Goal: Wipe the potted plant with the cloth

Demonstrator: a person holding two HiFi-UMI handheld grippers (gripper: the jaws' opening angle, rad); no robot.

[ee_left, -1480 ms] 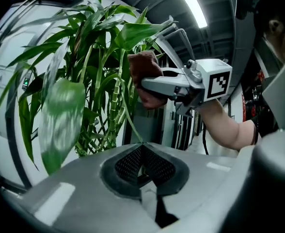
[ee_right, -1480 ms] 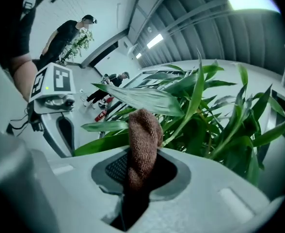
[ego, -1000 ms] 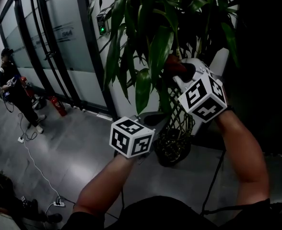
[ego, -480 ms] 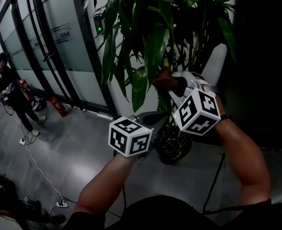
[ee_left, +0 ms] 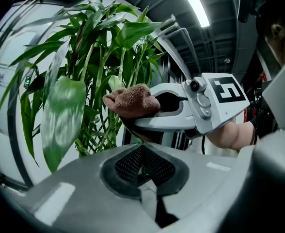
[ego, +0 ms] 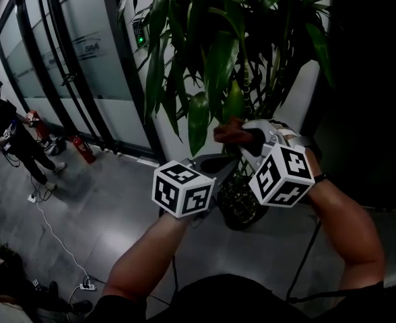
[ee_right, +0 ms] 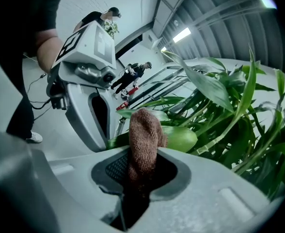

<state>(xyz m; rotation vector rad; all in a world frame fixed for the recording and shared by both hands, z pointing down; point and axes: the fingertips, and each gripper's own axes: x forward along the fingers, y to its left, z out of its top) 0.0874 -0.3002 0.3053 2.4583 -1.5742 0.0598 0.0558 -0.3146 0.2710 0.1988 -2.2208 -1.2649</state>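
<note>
The potted plant rises in front of me with long green leaves; its dark pot stands on the floor. My right gripper is shut on a brown cloth, which presses against a broad drooping leaf. In the right gripper view the cloth sticks up out of the jaws and lies on that leaf. My left gripper is shut and empty, just below and left of the cloth. From the left gripper I see the cloth and a blurred leaf.
A glass wall with dark frames runs along the left. A person stands by it, near red fire extinguishers. Cables trail over the grey floor. A white panel stands behind the plant.
My right gripper has come down along the leaf with the cloth in it and has rolled a little. The left gripper has kept still.
</note>
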